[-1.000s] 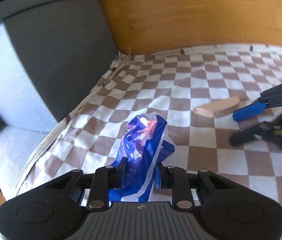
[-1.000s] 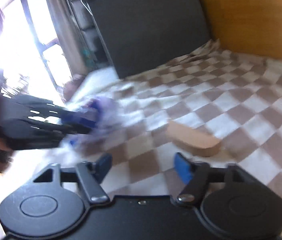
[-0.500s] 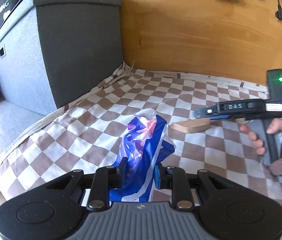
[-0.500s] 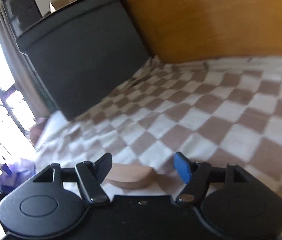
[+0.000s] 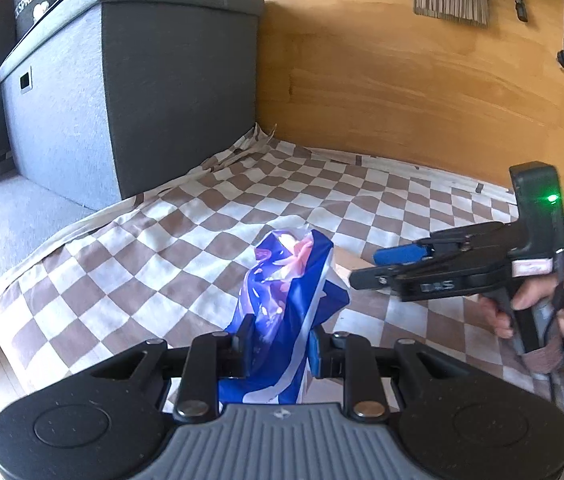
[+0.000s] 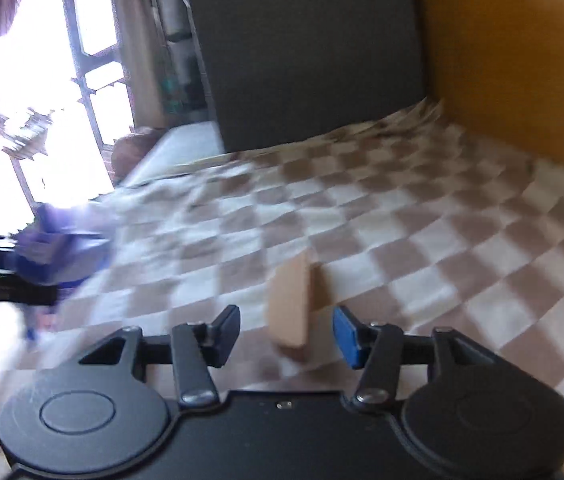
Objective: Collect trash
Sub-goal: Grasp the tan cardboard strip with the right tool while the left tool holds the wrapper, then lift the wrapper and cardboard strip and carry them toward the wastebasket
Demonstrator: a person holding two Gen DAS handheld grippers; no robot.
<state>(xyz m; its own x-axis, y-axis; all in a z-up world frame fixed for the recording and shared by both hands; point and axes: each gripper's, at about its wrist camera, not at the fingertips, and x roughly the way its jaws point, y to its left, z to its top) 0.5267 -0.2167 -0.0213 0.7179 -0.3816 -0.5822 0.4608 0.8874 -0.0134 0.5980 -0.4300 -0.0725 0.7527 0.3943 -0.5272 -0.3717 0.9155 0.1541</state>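
The blue plastic bag (image 5: 289, 300) was pinched between the fingers of the left gripper (image 5: 278, 346), exactly as it had been half a second earlier, held above the checkered blanket (image 5: 162, 256). What had changed lay with the right gripper (image 6: 285, 330): half a second before, the brown cardboard piece (image 6: 291, 304) had lain crosswise just under its fingertips, whereas now the piece was seen end-on between the spread fingers, with a gap on both sides and no contact visible. This was judged to mean that the gripper had been turned and lined up for a grasp across the narrow width, so that a second item of trash was about to be collected, though it had not yet been closed upon.

The cardboard piece appeared as a flat, rounded-ended tan slab resting on the checkered blanket, near the bag and on the side away from the grey storage box (image 5: 122, 92). It looked stiff and light. The bag looked crumpled, glossy and limp, with pink and white print.
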